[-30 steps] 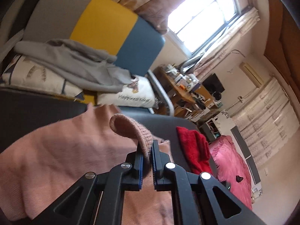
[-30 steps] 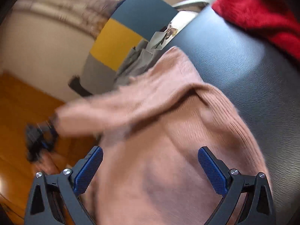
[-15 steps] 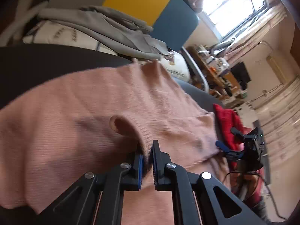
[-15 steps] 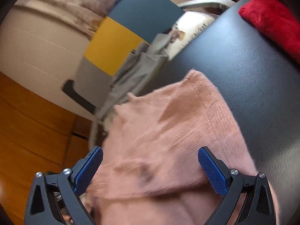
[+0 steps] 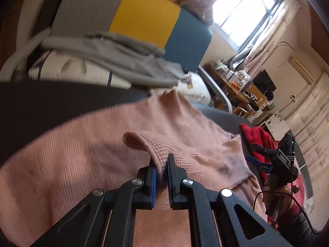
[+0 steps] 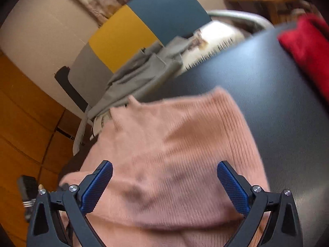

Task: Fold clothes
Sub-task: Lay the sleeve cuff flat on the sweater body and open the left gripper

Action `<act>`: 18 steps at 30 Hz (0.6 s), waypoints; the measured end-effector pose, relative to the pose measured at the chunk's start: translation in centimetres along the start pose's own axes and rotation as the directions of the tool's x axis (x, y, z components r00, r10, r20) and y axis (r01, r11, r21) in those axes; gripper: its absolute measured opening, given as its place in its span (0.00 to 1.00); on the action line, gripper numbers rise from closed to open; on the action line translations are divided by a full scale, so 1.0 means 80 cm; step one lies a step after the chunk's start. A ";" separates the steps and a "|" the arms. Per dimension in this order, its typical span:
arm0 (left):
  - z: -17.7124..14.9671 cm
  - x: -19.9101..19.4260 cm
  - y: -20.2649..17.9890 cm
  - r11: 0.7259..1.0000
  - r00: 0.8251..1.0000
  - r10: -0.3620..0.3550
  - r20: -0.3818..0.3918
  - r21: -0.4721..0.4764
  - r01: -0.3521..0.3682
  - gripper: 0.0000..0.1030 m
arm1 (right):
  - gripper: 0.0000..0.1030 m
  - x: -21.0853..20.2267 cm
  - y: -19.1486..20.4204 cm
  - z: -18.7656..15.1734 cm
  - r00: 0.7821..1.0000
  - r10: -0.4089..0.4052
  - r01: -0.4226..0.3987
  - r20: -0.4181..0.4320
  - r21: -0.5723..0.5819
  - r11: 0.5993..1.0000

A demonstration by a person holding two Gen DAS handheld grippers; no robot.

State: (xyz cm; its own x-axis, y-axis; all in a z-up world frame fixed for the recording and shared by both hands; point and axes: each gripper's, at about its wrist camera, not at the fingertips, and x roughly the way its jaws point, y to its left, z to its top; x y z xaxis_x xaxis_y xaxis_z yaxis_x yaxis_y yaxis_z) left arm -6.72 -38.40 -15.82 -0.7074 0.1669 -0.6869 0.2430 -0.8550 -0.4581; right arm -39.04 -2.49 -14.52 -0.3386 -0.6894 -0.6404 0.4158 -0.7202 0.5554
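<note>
A pink knit sweater point(image 5: 82, 156) lies spread on a dark table point(image 5: 41, 103). My left gripper point(image 5: 162, 164) is shut on a ribbed cuff of the sweater, which loops up just above the blue pads. In the right wrist view the same pink sweater point(image 6: 174, 144) fills the lower middle, folded over itself. My right gripper point(image 6: 164, 177) hovers above it, open wide, with nothing between its fingers. The right gripper also shows in the left wrist view at the sweater's right edge point(image 5: 265, 162), held by a hand.
A red garment point(image 6: 308, 47) lies on the dark table point(image 6: 267, 92) at the right. Behind the table stands a chair with a grey, yellow and blue back point(image 5: 133, 18), piled with grey clothes point(image 5: 115, 55) and a white pillow point(image 5: 67, 72). A cluttered desk point(image 5: 236, 84) stands near the window.
The left gripper stays shut on the cuff and has swung its view back up toward the chair. The right gripper stays open and has shifted over the sweater.
</note>
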 end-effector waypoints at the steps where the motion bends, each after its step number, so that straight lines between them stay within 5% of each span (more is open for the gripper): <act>1: 0.004 -0.001 -0.002 1.000 1.000 0.005 0.003 0.010 -0.005 0.07 | 1.00 0.005 0.004 0.009 1.000 -0.021 0.021 0.000 -0.019 1.000; 4: 0.015 -0.005 -0.010 0.999 1.000 0.018 0.013 0.039 -0.018 0.08 | 1.00 0.026 0.008 0.030 0.994 -0.109 0.108 -0.007 -0.065 0.992; 9: -0.016 0.041 0.056 0.986 0.979 0.106 -0.171 -0.109 -0.126 0.11 | 0.96 0.070 -0.014 0.042 0.965 -0.254 0.244 -0.059 -0.145 0.959; 11: -0.024 0.031 0.072 0.983 0.989 0.046 -0.144 -0.169 -0.071 0.11 | 0.95 0.087 -0.022 0.047 0.947 -0.312 0.295 -0.076 -0.179 0.939; 15: -0.027 0.002 0.079 0.968 0.985 0.133 -0.110 -0.199 -0.153 0.10 | 0.95 0.099 -0.016 0.048 0.917 -0.392 0.362 -0.069 -0.265 0.894; 18: -0.024 -0.019 0.054 0.981 0.996 0.084 -0.038 -0.173 -0.090 0.17 | 0.99 0.105 -0.011 0.046 0.908 -0.416 0.385 -0.049 -0.292 0.875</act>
State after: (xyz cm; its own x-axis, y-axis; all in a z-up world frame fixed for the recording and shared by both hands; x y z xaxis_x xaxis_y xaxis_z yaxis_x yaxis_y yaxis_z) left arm -3.35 -41.37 -17.86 -0.6589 0.1126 -0.7437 0.4165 -0.7688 -0.4853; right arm -45.36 -7.90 -18.44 -0.4389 -0.3226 -0.8386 0.4802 -0.8731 0.0845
